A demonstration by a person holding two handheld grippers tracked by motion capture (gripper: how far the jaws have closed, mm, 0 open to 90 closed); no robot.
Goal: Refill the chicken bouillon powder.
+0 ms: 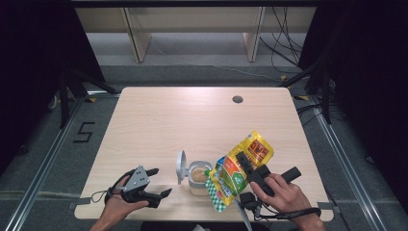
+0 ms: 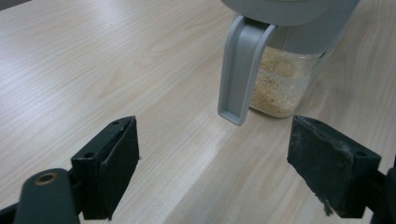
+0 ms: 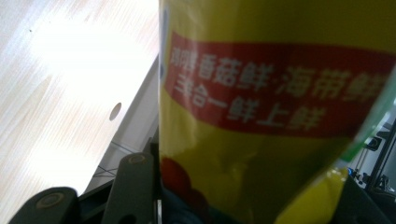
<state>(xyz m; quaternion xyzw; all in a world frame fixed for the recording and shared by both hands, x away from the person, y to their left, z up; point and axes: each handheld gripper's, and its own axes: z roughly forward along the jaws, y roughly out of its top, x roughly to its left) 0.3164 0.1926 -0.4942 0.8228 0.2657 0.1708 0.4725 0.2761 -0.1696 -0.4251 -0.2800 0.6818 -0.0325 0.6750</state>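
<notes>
While the right gripper [image 1: 243,162] clamps a yellow seasoning pouch [image 1: 240,169] w/ its jaws partway closed on it, the pouch hangs tilted over the near edge area of the table [image 1: 159,120], its green-checked lower end pointing down-left, right beside the clear jar [image 1: 198,177]. Whether pouch & jar actually touch can't be told. In the right gripper view the pouch [image 3: 280,116] sits betw. the jaws, yellow w/ a red band of white characters.

The jar stands upright near the middle of the near edge, holding pale brown granules, its grey lid [image 1: 181,166] flipped open & standing up on the jar's left side. In the left gripper view the jar [image 2: 285,79] is straight ahead, w/ a grey latch [image 2: 240,70] hanging down its front.

The left gripper [image 1: 161,190] rests at the near-left corner area, jaws spread wide, nothing betw. them, pointing toward the jar but apart from it. A round hole [image 1: 237,99] sits near the far edge, right of centre.
</notes>
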